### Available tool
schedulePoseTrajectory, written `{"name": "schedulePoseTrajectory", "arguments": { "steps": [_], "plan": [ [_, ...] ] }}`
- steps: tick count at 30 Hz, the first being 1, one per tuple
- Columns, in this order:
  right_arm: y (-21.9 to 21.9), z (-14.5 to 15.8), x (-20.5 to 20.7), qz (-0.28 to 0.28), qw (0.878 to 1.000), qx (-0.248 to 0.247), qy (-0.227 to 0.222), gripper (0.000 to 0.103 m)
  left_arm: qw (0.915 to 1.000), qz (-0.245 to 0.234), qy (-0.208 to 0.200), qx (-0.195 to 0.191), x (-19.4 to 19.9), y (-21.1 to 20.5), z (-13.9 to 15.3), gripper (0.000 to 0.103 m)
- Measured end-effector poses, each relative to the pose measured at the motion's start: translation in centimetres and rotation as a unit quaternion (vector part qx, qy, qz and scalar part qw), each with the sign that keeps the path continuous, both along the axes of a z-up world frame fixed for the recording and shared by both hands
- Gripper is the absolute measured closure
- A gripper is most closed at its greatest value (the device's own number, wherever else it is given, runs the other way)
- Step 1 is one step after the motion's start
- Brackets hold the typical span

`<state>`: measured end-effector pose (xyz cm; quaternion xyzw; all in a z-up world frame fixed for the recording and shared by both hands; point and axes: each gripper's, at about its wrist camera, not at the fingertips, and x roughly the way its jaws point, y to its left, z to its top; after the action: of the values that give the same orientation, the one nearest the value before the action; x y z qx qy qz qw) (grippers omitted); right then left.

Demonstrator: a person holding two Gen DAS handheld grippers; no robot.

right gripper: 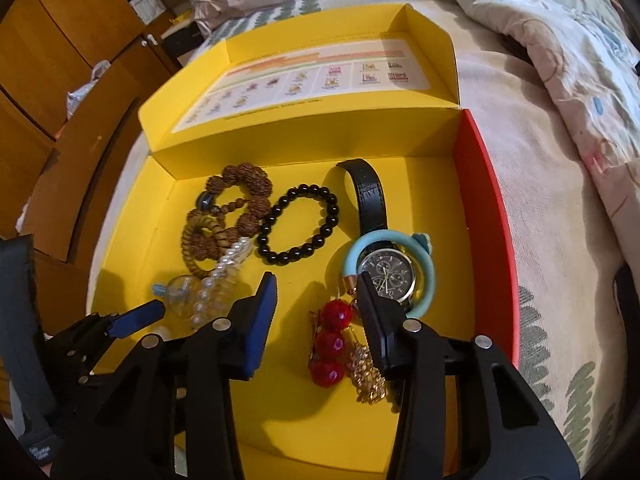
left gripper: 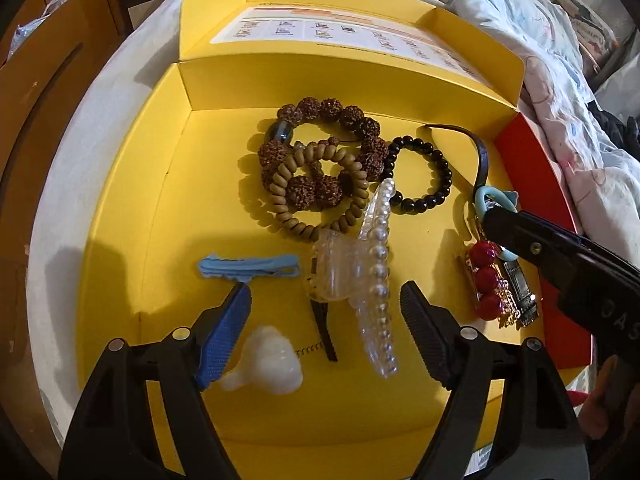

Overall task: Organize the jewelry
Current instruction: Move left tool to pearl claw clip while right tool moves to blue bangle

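Note:
An open yellow box [left gripper: 132, 200] holds the jewelry. My left gripper [left gripper: 324, 292] hangs open over a clear pearl-edged claw clip [left gripper: 372, 256], which lies between its fingers without touching the pads. A blue hair clip [left gripper: 248, 266] and a white lump [left gripper: 268, 356] lie by its left finger. My right gripper [right gripper: 316, 284] is open above a red-bead clip [right gripper: 334, 316] and a gold piece [right gripper: 366, 372]. Its right finger [right gripper: 372, 304] overlaps the edge of a light blue ring [right gripper: 428, 276], which lies on a black watch [right gripper: 390, 276].
A brown seed bracelet [left gripper: 320, 108], a tan bead bracelet [left gripper: 288, 176] and a black bead bracelet [right gripper: 280, 208] lie toward the back of the box. The lid flap [right gripper: 320, 76] stands behind them. A red wall [right gripper: 492, 208] bounds the right side. Bedding [right gripper: 560, 40] surrounds the box.

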<state>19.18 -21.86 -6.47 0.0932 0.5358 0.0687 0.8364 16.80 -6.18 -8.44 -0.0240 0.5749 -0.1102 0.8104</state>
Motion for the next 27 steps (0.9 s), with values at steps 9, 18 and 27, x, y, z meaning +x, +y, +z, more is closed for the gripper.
{"name": "schedulePoseTrajectory", "arguments": {
  "steps": [9, 18, 27],
  "plan": [
    [0.4, -1.8, 1.5, -0.005, 0.999, -0.033, 0.021, 0.066, 0.9999, -0.006, 0.003, 0.011, 0.6, -0.9, -0.8, 0.027],
    [1.4, -2.0, 1.9, -0.001, 0.996, -0.093, 0.016, 0.077, 0.9988, -0.004, -0.011, 0.047, 0.7, -1.5, -1.5, 0.033],
    [0.8, -2.1, 1.6, -0.009, 0.995, -0.1, 0.01, 0.086, 0.9986, 0.004, -0.016, 0.049, 0.4, -1.1, -1.5, 0.057]
  ]
}}
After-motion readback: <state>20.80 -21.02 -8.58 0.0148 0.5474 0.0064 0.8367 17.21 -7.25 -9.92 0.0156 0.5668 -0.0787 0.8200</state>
